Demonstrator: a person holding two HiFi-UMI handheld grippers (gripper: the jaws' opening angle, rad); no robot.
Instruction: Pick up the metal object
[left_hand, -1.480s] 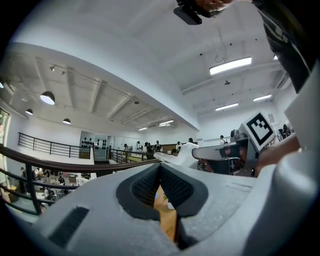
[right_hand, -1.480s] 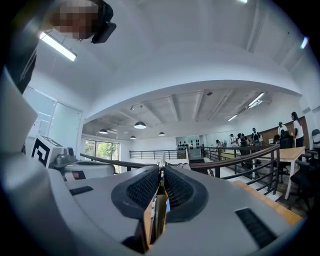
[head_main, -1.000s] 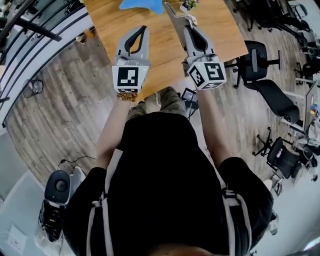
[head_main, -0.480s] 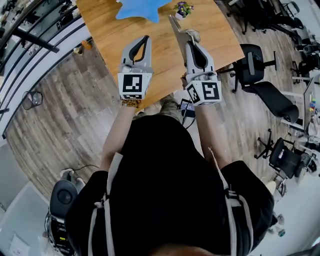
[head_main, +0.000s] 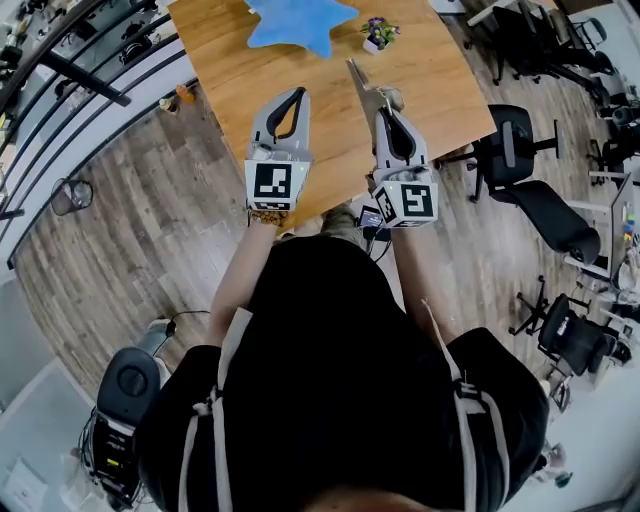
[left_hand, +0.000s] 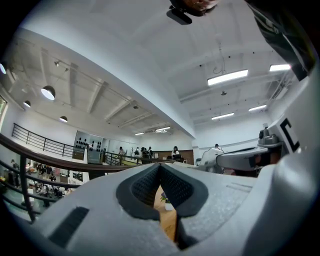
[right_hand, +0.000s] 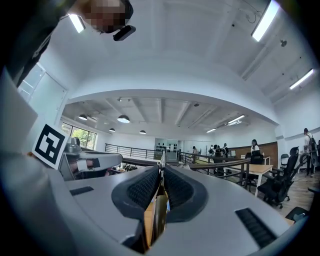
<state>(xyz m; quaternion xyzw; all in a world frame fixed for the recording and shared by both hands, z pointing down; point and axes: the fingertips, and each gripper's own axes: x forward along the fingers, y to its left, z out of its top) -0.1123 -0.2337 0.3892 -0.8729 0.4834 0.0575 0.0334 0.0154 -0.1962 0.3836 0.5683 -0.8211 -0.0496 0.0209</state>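
Note:
A long flat metal strip (head_main: 357, 83) sticks out forward and to the left from my right gripper (head_main: 386, 103), which is shut on it above the wooden table (head_main: 230, 80). In the right gripper view the metal strip (right_hand: 160, 207) stands on edge between the dark pads (right_hand: 142, 190), its thin end reaching past the fingertips. My left gripper (head_main: 296, 93) hovers beside it, over the table's near edge. Its jaws are shut with nothing between them, as the left gripper view shows (left_hand: 159, 169).
A blue star-shaped mat (head_main: 300, 22) and a small potted plant (head_main: 377, 34) lie at the far part of the table. Black office chairs (head_main: 520, 150) stand on the wooden floor to the right. A railing (head_main: 70, 70) runs along the left.
The right gripper, still holding the metal strip, has sunk a little toward the table. The left gripper has stayed about where it was. The head view now takes in more of the table.

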